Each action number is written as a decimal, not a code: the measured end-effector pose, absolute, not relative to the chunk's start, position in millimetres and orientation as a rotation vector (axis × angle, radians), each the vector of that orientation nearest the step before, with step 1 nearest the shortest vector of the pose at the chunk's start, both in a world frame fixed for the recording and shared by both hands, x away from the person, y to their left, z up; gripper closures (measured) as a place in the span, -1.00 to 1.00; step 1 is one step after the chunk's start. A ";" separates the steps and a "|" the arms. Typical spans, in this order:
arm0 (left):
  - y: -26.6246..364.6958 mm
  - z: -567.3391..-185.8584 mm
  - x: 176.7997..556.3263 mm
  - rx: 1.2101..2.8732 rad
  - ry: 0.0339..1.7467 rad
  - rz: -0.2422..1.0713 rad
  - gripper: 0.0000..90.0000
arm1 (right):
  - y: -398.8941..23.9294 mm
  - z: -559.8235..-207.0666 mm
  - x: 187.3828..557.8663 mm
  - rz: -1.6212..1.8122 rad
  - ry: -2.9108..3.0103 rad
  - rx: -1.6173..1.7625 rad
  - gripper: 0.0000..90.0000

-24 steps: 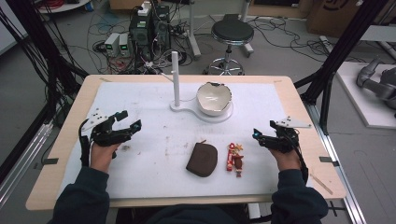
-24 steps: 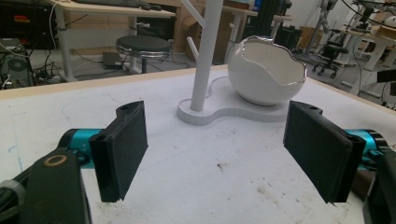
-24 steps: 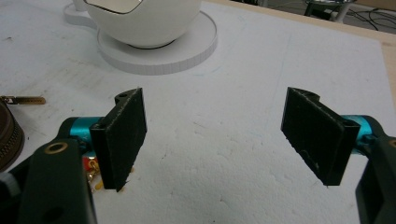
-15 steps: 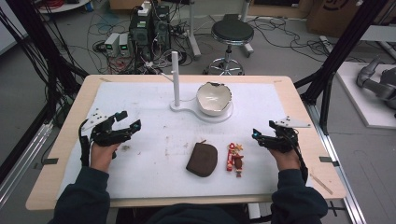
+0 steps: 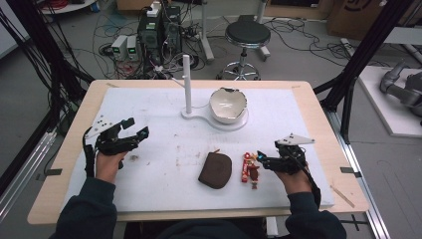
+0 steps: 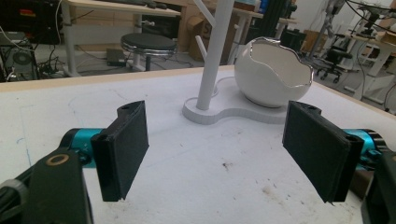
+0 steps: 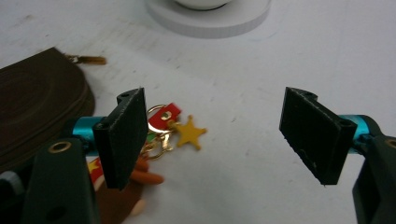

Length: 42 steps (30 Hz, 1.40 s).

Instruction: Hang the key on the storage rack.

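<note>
Keychain (image 5: 250,169) lies near table's (image 5: 318,124) front edge, just beside brown pouch (image 5: 215,169). My right gripper (image 5: 263,160) wide open, empty, beside it; left gripper (image 5: 135,130) open, idle. Advice: straddle ring cluster squarely, avoid pouch.

A colourful keychain charm (image 5: 250,169) with a gold star, red tag and gold rings lies flat on the white bench (image 5: 308,119), just beside a brown zipped leather pouch (image 5: 215,169), also lying flat.
</note>
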<state>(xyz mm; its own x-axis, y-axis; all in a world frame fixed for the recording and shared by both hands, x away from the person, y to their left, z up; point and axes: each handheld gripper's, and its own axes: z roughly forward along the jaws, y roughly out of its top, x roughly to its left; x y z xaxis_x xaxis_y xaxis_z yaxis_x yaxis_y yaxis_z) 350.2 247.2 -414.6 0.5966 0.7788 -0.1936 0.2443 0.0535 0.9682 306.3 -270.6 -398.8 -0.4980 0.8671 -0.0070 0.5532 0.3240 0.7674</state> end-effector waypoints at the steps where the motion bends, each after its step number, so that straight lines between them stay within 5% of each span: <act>1: 247.2 -414.6 350.2 1.505 0.905 0.505 -0.49 | -270.6 -398.8 306.3 1.012 2.176 1.255 -0.47; 13: 247.1 -417.5 353.7 1.505 0.914 0.497 -0.45 | -239.3 -425.4 300.6 0.772 2.433 1.247 -0.35; 19: 246.1 -417.1 352.9 1.513 0.911 0.493 -0.45 | -249.6 -427.0 307.8 0.731 2.367 1.261 0.01; 25: 245.6 -417.3 352.9 1.518 0.913 0.494 -0.45 | -272.1 -430.6 337.1 0.679 2.245 1.282 -0.09; 36: 245.3 -418.0 353.4 1.529 0.913 0.495 -0.45 | -278.3 -432.6 328.2 0.660 2.314 1.351 -0.30; 37: 245.4 -418.0 353.4 1.529 0.912 0.495 -0.45 | -280.1 -431.6 329.7 0.657 2.294 1.347 -0.05; 39: 245.6 -418.0 353.4 1.530 0.913 0.494 -0.45 | -282.3 -431.6 330.9 0.663 2.296 1.349 0.03; 40: 245.2 -418.2 353.7 1.524 0.915 0.492 -0.45 | -287.8 -432.3 334.9 0.724 2.326 1.397 0.25; 42: 245.1 -418.5 353.9 1.532 0.916 0.489 -0.45 | -288.6 -432.3 335.5 0.733 2.335 1.383 0.26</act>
